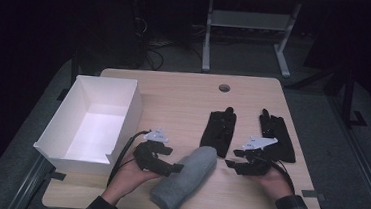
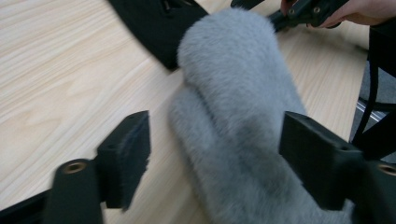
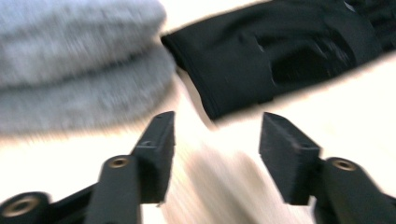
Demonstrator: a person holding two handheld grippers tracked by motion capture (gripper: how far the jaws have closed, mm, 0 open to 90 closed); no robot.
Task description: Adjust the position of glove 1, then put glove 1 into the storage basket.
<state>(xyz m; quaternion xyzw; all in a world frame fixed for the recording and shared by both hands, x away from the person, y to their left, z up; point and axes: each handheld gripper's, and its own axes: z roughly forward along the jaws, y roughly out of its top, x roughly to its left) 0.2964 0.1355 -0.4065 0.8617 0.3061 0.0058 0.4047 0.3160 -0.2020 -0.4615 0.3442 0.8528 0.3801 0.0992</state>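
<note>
Wooden surface (image 1: 184,92) seen from above, carrying, from largest to smallest, an open white box (image 1: 97,120) at the left, a pair of grey fleece mittens (image 1: 185,179) stacked one on the other near the front edge, and two black gloves, the left black glove (image 1: 220,130) and the right black glove (image 1: 276,136), lying flat side by side behind them. The mittens' long axis runs obliquely, from the near edge of the surface up and to the right, so that the rounded tips end just beside the cuff of the left black glove. The left gripper (image 1: 177,168) lies against the left flank of the mittens about midway along; in the left gripper view its fingers (image 2: 126,156) stand released, one on either side of the grey pile (image 2: 238,116), without pressing it. The right gripper (image 1: 230,163) sits just right of the mitten tips, pointing left toward them; in the right gripper view its fingers (image 3: 159,149) are likewise parted with nothing between them, the mittens (image 3: 79,65) lying ahead and to the left, the black cuff (image 3: 261,60) ahead and to the right. Judged from this, the left hand is nearer for a grasp across the short axis.
</note>
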